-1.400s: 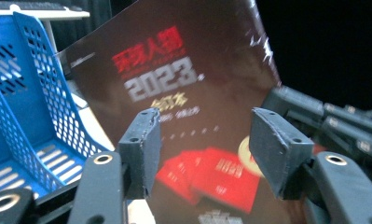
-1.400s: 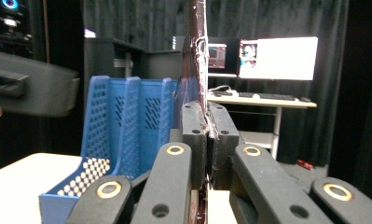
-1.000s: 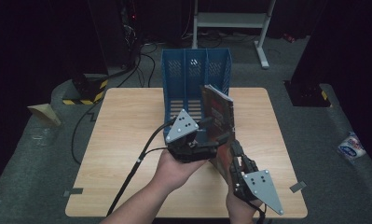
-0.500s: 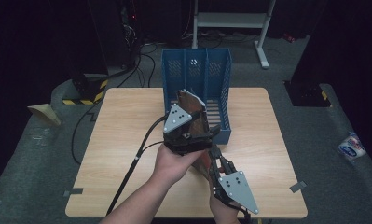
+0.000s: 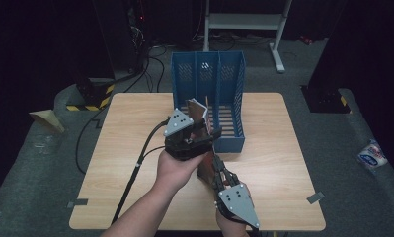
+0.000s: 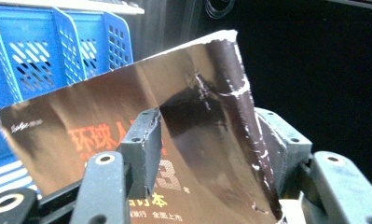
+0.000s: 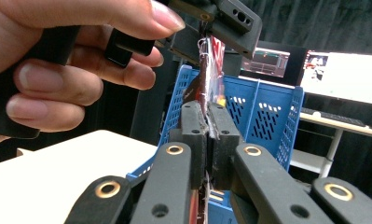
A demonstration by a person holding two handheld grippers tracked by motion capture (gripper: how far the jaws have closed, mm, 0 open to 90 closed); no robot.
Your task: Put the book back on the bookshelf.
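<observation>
1. The glossy dark-covered magazine with red Chinese lettering (image 6: pixel 141 154) is held on edge above the table, at the open front of the blue perforated plastic three-slot file rack (image 5: pixel 208 101). One second ago it stood further right, against the rack's right-hand slots; it now sits at the left slot, tilted.
2. The left gripper (image 5: pixel 192 133) has moved with it. Its jaws straddle the bent cover, but whether they grip it cannot be told.
3. The right gripper (image 7: pixel 207 135) has dropped below, toward the table's near edge. Its jaws are pressed together on the magazine's lower edge.
4. Judgement: the magazine is probably being filed, and is not yet seated in a slot.
5. The light wooden table (image 5: pixel 293 163) is otherwise bare.
</observation>
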